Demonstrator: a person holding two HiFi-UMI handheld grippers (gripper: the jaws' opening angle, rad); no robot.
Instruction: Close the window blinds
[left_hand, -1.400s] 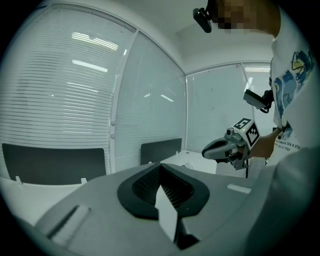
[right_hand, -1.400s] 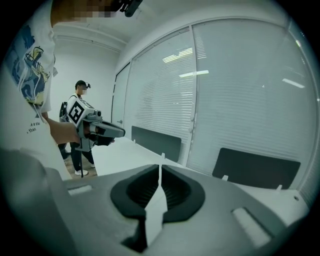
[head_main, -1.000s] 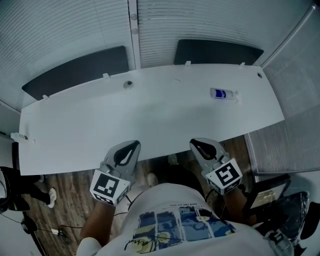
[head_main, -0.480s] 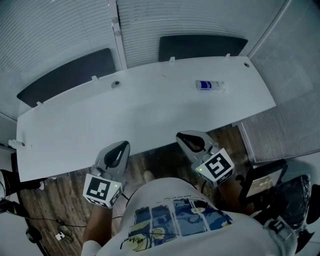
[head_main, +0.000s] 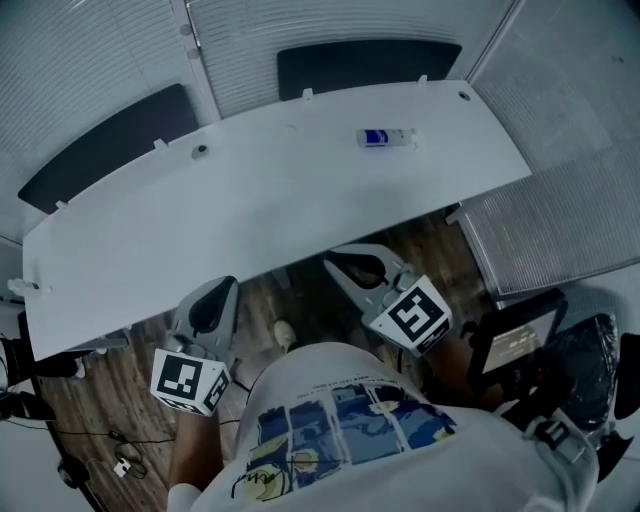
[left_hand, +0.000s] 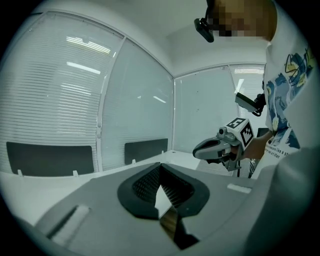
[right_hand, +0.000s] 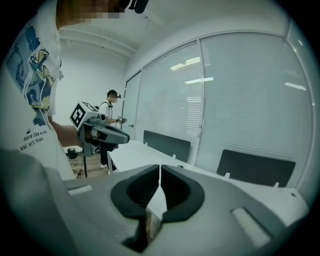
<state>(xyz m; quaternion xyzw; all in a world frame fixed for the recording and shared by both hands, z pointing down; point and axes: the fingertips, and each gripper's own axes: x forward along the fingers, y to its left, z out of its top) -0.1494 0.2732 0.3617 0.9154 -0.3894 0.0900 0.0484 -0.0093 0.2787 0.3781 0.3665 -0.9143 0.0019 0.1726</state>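
Head view: your left gripper (head_main: 212, 302) and right gripper (head_main: 347, 268) hang at the bench (head_main: 250, 210) edge, window blinds (head_main: 90, 60) beyond it | Left gripper view: jaws together, empty | Right gripper view: jaws together, empty

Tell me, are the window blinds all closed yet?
Done, it seems: the blinds hang lowered behind the desk. In hand: nothing; the left tool and right tool are shut and empty, on the desk's near side, apart from the blinds. Left: maybe tilting the slats tighter; I can't tell.
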